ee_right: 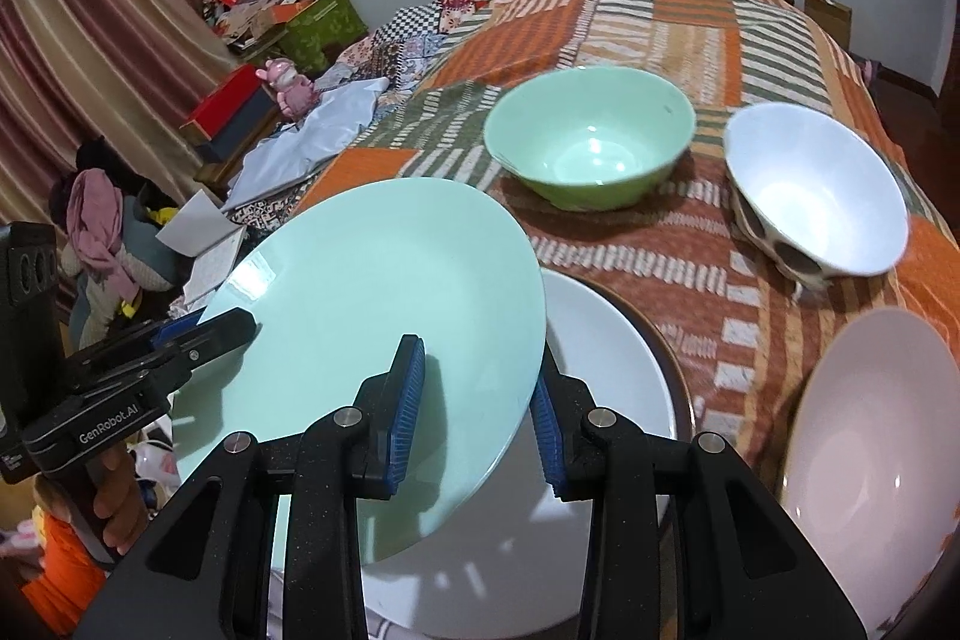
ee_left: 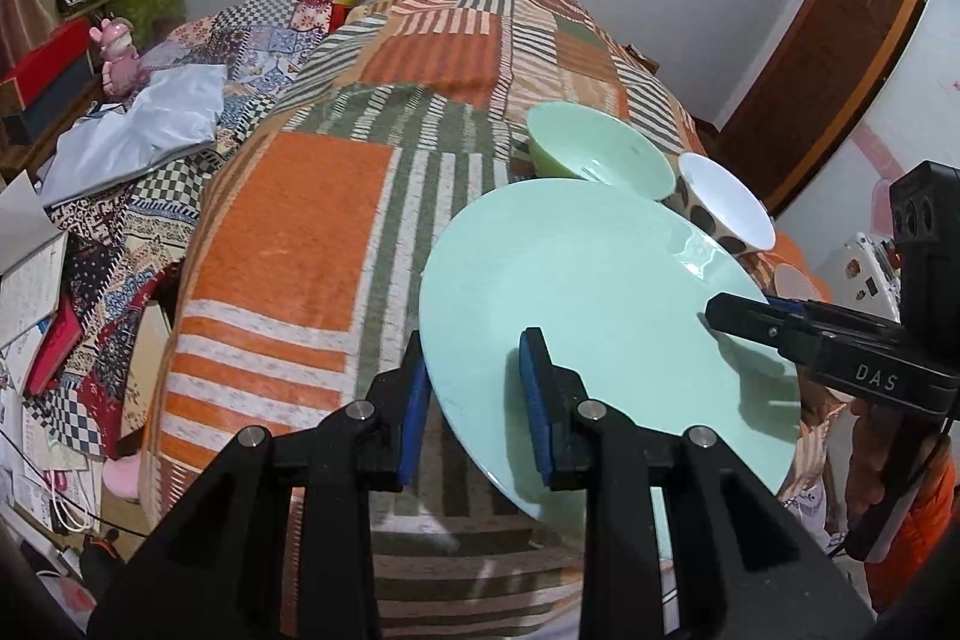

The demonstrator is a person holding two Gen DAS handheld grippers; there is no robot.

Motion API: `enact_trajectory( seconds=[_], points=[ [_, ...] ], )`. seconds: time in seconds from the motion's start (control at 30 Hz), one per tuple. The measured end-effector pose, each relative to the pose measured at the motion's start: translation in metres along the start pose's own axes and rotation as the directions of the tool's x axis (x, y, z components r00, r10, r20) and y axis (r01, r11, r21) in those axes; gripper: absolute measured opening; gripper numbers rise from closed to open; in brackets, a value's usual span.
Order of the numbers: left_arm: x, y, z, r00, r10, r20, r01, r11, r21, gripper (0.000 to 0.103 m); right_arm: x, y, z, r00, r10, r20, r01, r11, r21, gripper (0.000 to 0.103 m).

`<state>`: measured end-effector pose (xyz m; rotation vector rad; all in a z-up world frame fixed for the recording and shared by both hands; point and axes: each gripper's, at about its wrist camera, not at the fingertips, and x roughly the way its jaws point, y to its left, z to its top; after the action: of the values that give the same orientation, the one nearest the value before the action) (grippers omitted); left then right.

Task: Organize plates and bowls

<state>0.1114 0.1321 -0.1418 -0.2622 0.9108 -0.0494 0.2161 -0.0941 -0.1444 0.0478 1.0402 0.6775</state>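
Both tongs straddle the mint plate (ee_right: 372, 316) edges, left gripper (ee_left: 477, 400) and right gripper (ee_right: 480, 400) jaws half open, plate tilted above white plate (ee_right: 606, 358); green bowl (ee_right: 591, 136), white bowl (ee_right: 822, 184) far right on blanket (ee_left: 288, 220)

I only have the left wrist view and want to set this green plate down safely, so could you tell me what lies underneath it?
Observer: A white plate with a dark rim lies right below the green plate.
Operator: Thank you; is anything else close on the right?
Observer: Yes, a pale bowl sits beside the white plate, near the right hand-held gripper.
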Motion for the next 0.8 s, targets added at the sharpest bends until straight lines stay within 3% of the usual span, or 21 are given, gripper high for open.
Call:
enact_trajectory(
  seconds=[0.8],
  points=[
    [0.034, -0.02, -0.028, 0.997, -0.021, -0.079, 0.021, 1.0, 0.0, 0.028, 0.002, -0.025, -0.036, 0.998, -0.026, -0.059, 0.03, 0.997, 0.077, 0.031]
  ],
)
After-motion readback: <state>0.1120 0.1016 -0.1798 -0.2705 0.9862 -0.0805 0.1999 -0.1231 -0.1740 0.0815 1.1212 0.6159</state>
